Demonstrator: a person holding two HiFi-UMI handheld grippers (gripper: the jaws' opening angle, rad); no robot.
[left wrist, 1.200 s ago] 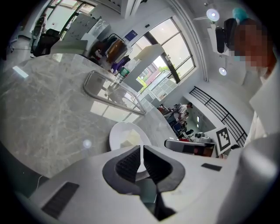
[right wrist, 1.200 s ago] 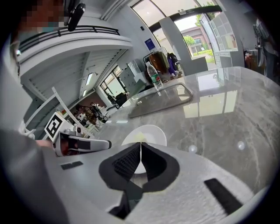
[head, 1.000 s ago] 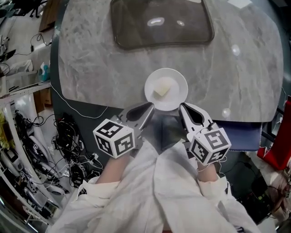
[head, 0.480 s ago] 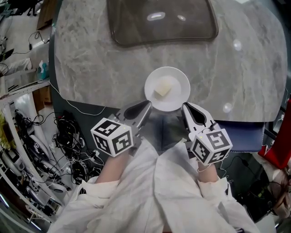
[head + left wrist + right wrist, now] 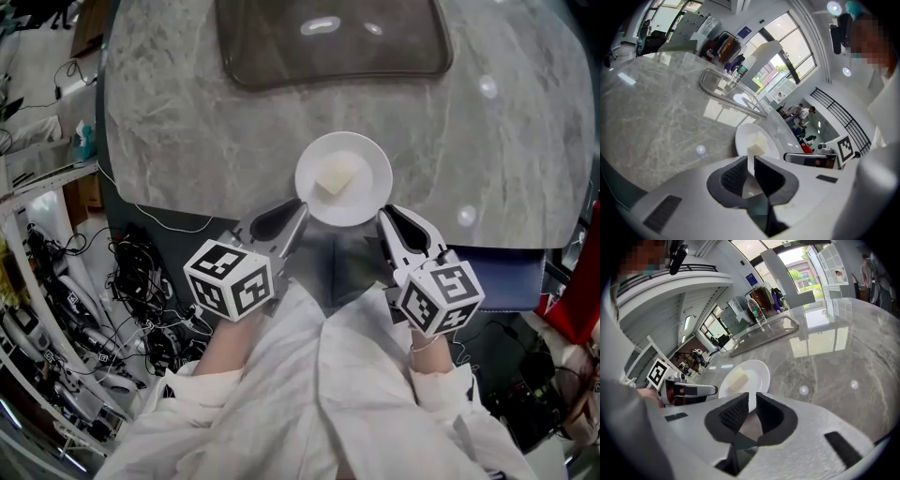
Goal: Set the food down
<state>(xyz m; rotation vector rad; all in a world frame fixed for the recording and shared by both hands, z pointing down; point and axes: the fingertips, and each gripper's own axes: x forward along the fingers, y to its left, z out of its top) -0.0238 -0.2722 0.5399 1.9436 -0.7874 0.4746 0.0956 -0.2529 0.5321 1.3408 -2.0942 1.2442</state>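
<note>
Left tongs, right tongs each clamped on near rim of plate, one each side: paired grip keeps it level, so pale food block sits centred. Plate over near edge of table; contact with table unclear. Likely next: seat plate, then release.

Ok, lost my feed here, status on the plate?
Both shut on plate rim: left hand-held gripper, right hand-held gripper. Pale food block on plate, at near edge of table. Nothing in the way; tray lies farther back.
</note>
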